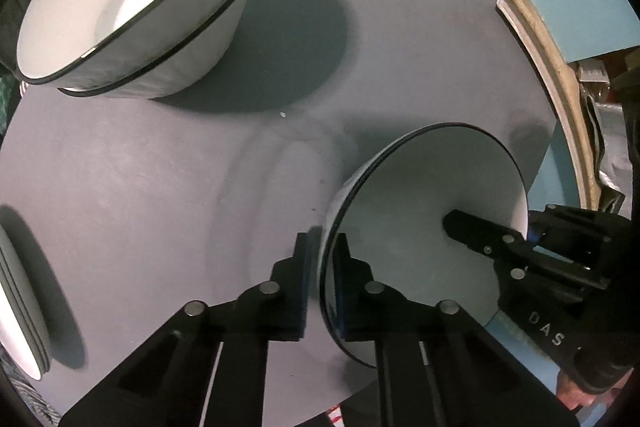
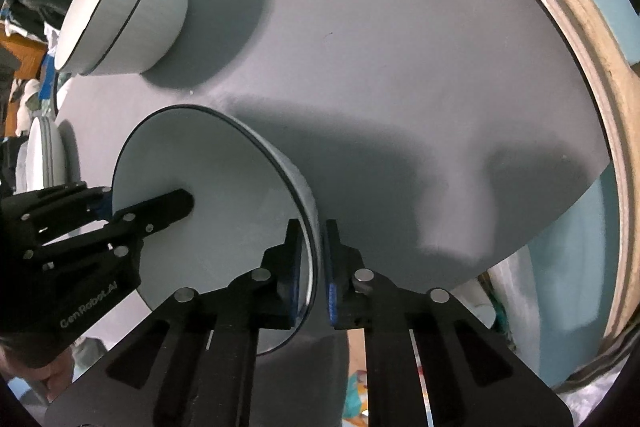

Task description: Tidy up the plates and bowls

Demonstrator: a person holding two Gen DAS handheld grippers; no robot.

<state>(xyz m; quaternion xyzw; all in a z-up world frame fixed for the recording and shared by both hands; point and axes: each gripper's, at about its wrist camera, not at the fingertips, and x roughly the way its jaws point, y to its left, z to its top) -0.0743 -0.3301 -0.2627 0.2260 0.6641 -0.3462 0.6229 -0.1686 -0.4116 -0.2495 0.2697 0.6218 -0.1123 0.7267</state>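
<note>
A white bowl (image 1: 408, 187) (image 2: 224, 171) with a thin dark rim sits tilted over the round grey table (image 1: 152, 211) (image 2: 400, 59). My left gripper (image 1: 320, 247) is shut on its near rim, one finger inside and one outside. My right gripper (image 2: 312, 233) is shut on the opposite rim in the same way. Each wrist view shows the other gripper across the bowl: the right gripper (image 1: 492, 227) and the left gripper (image 2: 140, 207), each with one finger lying inside the bowl. Whether the bowl's base touches the table is hidden.
White bowls (image 1: 140, 7) (image 2: 120, 3) with dark rims, seemingly nested, stand at the table's far left. A stack of white plates (image 1: 20, 307) (image 2: 44, 151) sits at the left edge. A curved wooden edge (image 1: 560, 87) (image 2: 592, 67) and a pale blue surface lie beyond the table on the right.
</note>
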